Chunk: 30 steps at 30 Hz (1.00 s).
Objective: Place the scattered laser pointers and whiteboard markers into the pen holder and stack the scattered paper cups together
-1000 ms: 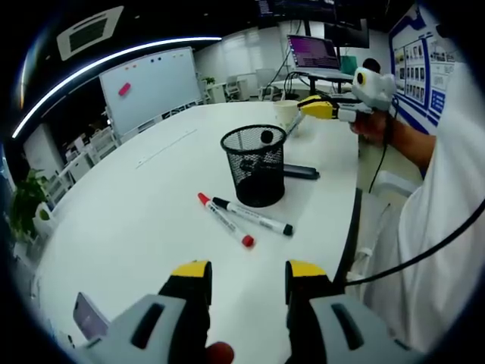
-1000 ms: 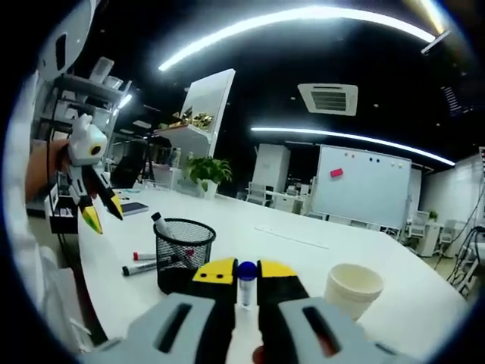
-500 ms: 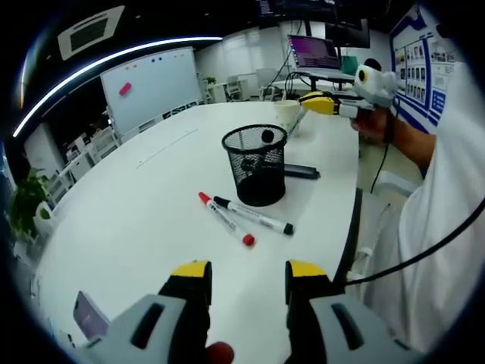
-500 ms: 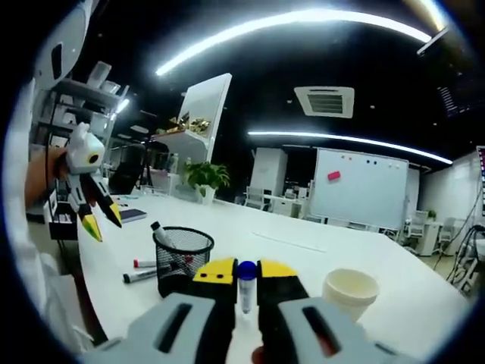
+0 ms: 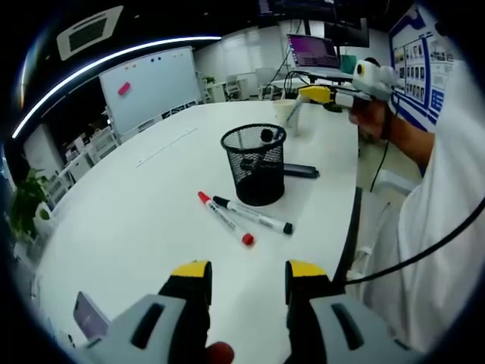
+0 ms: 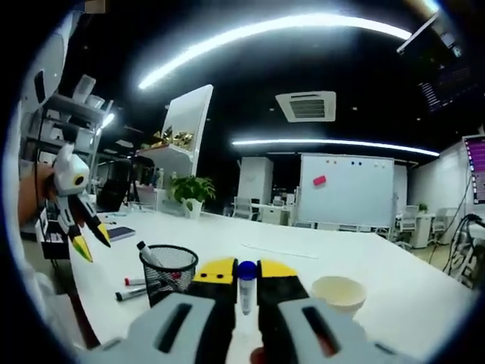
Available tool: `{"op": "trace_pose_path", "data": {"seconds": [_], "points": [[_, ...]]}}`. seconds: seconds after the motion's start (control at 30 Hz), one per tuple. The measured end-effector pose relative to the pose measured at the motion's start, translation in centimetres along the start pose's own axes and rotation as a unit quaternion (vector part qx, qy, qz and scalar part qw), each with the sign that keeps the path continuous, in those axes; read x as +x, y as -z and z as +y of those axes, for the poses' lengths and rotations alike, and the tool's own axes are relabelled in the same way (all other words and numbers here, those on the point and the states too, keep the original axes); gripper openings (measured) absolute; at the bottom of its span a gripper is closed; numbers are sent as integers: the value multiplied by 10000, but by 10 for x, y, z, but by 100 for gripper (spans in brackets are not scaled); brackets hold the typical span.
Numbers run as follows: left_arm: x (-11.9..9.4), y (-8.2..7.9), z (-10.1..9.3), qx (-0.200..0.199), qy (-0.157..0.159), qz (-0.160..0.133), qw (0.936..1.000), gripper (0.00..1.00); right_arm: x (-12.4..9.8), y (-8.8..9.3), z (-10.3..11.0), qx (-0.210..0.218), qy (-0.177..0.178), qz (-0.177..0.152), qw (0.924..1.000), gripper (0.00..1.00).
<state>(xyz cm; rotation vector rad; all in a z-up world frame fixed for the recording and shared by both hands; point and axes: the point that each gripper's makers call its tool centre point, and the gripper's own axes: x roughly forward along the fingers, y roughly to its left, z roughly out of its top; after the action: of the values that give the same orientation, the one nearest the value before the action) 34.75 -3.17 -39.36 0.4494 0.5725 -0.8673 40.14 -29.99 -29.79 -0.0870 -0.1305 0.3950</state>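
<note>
Left gripper view: a broad, smooth white table [image 5: 136,220] carries a black wire-mesh pen holder [image 5: 254,174], round and tapering, with a dark marker inside. Beside it lie two slim whiteboard markers [image 5: 239,216]. The left gripper [image 5: 248,277] hangs with jaws spread, empty. Right gripper view: the right gripper [image 6: 246,274] pinches a blue-capped marker [image 6: 246,284] upright, near a paper cup [image 6: 339,293].

Office with whiteboard [image 6: 346,186], ceiling strip light [image 6: 265,30], potted plant [image 6: 191,189].
</note>
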Motion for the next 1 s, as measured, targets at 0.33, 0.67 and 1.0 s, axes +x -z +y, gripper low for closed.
{"op": "trace_pose_path", "data": {"seconds": [0.33, 0.67, 1.0], "points": [[-1, 0, 0, 29, 5, 27, 10000, 40, -3, -25, 7, 95, -110, -408, 9991, 9], [-1, 2, 2, 37, 4, 41, 10000, 40, -8, -42, -4, 248, 152, -743, 9968, 9], [0, 5, 3, 18, -5, 67, 10000, 40, -5, -47, 13, 303, -176, -825, 9960, 9]]}}
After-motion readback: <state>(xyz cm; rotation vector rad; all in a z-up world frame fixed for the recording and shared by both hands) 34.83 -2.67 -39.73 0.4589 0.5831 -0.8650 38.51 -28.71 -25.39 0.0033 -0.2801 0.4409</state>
